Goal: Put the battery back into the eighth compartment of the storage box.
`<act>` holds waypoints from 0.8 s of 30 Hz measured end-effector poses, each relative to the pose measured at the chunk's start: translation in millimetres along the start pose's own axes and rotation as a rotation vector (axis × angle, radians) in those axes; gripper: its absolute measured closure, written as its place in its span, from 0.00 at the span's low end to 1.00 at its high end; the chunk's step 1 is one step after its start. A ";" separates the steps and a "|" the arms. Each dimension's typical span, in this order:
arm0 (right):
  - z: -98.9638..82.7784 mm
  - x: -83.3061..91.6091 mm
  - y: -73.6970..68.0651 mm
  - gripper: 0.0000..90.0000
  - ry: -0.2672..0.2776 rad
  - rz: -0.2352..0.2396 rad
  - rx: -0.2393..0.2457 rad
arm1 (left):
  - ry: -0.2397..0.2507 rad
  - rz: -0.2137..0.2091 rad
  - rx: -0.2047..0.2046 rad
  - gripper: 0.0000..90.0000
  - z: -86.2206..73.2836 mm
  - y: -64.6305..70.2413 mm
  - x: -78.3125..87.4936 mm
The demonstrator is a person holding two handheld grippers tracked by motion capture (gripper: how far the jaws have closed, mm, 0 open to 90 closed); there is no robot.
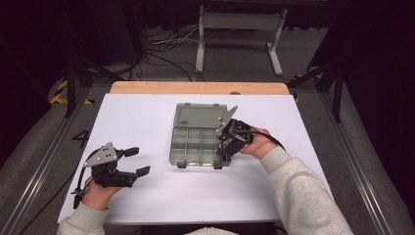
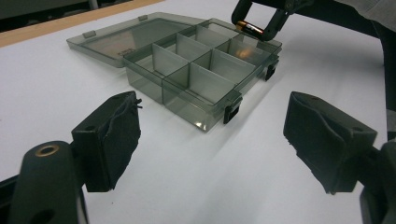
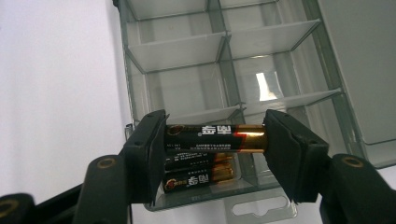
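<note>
Right gripper view: my right gripper (image 3: 215,140) holds one battery (image 3: 215,137) end to end between its jaws, level, just above the organiser box (image 3: 187,60)'s near corner compartment. At least one more battery (image 3: 198,175) already lies there; I judge the filling begun, this one not yet lowered and released. Box: translucent grey plastic, thin dividers, hinged lid (image 1: 200,116) lying open on the white tabletop (image 1: 137,122). Batteries: black-and-gold cylinders, glossy. Left gripper (image 1: 132,161): jaws wide, empty, well left of the box.
</note>
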State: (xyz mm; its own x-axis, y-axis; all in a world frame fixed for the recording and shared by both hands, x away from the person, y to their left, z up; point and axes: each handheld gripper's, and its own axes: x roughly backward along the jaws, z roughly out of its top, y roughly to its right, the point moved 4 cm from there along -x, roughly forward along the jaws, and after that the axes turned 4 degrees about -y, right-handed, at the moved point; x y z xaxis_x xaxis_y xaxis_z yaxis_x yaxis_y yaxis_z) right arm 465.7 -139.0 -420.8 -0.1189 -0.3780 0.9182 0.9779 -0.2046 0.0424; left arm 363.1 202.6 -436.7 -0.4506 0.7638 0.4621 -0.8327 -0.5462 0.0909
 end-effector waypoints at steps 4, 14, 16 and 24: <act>-1.3 -2.5 -1.2 0.46 -0.015 0.005 0.000 | -0.001 0.001 0.000 0.21 -0.3 -0.1 0.0; -1.5 -7.3 -4.0 0.46 -0.024 0.017 0.014 | -0.001 0.001 0.000 0.21 -0.4 -0.1 0.2; -1.8 -7.8 -4.5 0.46 -0.027 0.021 0.011 | -0.001 0.001 0.000 0.21 -0.4 -0.1 0.1; -1.6 -9.4 -5.8 0.46 -0.027 0.027 0.022 | -0.001 0.001 -0.001 0.21 -0.4 0.1 0.1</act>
State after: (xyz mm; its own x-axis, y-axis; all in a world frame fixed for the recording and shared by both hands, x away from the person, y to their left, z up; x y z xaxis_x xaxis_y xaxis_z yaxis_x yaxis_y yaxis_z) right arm 460.8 -135.7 -430.2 -0.0885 -0.3587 0.9293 0.9843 -0.1748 0.0263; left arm 362.9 202.7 -437.0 -0.4514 0.7627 0.4632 -0.8323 -0.5470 0.0896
